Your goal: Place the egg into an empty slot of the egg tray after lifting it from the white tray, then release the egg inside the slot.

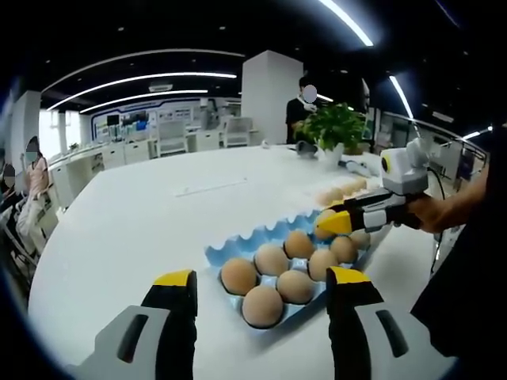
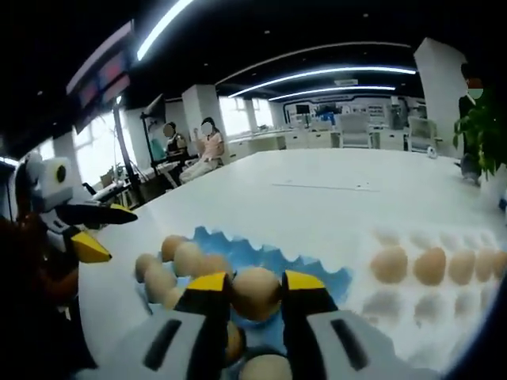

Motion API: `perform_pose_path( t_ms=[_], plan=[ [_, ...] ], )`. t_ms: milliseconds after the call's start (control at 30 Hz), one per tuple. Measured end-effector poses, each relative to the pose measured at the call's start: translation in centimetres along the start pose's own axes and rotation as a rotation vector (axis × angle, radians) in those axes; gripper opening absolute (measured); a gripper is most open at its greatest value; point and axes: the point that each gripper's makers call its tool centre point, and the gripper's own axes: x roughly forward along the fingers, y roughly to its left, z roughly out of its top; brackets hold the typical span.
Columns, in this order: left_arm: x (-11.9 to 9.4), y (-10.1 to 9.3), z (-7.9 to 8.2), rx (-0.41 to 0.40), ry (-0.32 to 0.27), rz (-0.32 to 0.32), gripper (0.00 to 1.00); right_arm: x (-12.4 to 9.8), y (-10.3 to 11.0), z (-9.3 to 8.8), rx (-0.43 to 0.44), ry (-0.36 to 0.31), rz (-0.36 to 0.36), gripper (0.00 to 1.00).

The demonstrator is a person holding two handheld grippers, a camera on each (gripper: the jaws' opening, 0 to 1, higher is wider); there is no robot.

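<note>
My right gripper [image 2: 255, 294] has its yellow-tipped fingers [image 2: 207, 286] closed on a brown egg [image 2: 255, 292], one finger on each side of it. I hold it over the blue moulded egg tray [image 2: 318, 279], which lies on the white worktop [image 2: 317, 198]. In the right gripper view, the white tray [image 2: 432, 305] with a row of pale eggs is at about 3 o'clock from the held egg, well apart, so I judge the lifting as done. What is left is to lower the egg into a free slot and let it go; I cannot tell which slot is under it.

My left gripper [image 1: 261, 289] is wide open and holds nothing. It waits at the near end of the blue tray, where several brown eggs [image 1: 273, 259] already sit.
</note>
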Motion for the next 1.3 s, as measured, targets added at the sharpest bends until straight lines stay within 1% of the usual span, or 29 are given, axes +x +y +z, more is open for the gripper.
perform_pose_path(
  t_ms=[167, 267, 300, 333, 367, 433, 533, 600, 633, 767, 900, 1000, 1300],
  plan=[
    [0.0, 0.0, 0.0, -0.002, -0.003, 0.000, 0.67, 0.1, 0.0, -0.3, -0.005, 0.012, 0.004, 0.25],
    [0.0, 0.0, 0.0, -0.002, -0.003, 0.000, 0.66, 0.2, 0.0, -0.6, 0.012, 0.027, 0.005, 0.25],
    [0.1, 0.0, -0.1, 0.000, 0.001, -0.001, 0.66, 0.3, 0.0, -0.8, 0.024, 0.037, 0.012, 0.25],
    [0.1, 0.0, -0.1, 0.001, 0.001, 0.000, 0.66, 0.3, 0.1, -1.0, 0.088, 0.043, 0.011, 0.25],
    [0.1, 0.0, -0.1, -0.001, 0.000, -0.001, 0.66, 0.4, -0.3, -1.1, 0.069, 0.053, 0.005, 0.25],
    [0.1, -0.1, -0.1, -0.004, 0.000, -0.003, 0.66, 0.5, -0.3, -1.0, 0.065, 0.053, 0.003, 0.25],
    [0.1, 0.1, -0.1, -0.003, -0.001, -0.003, 0.66, 0.9, -0.3, -1.0, 0.067, 0.074, 0.009, 0.25],
    [0.2, 0.1, -0.2, -0.003, 0.000, -0.002, 0.66, 1.0, -0.2, -1.1, 0.041, 0.088, 0.013, 0.25],
    [0.2, 0.1, -0.2, -0.003, 0.000, -0.002, 0.66, 1.1, -0.2, -1.1, 0.047, 0.093, 0.013, 0.25],
    [0.2, 0.1, -0.3, -0.001, 0.003, -0.001, 0.65, 1.1, -0.1, -1.1, 0.021, 0.116, 0.026, 0.25],
    [0.2, 0.0, -0.3, 0.001, 0.004, -0.001, 0.65, 1.4, 0.0, -1.2, -0.004, 0.159, 0.050, 0.25],
    [0.2, 0.0, -0.3, 0.001, 0.005, -0.002, 0.65, 1.7, 0.2, -1.3, -0.043, 0.197, 0.065, 0.25],
    [0.1, 0.0, -0.3, 0.001, 0.006, 0.004, 0.65, 1.8, 0.4, -1.3, -0.063, 0.199, 0.083, 0.25]
  ],
)
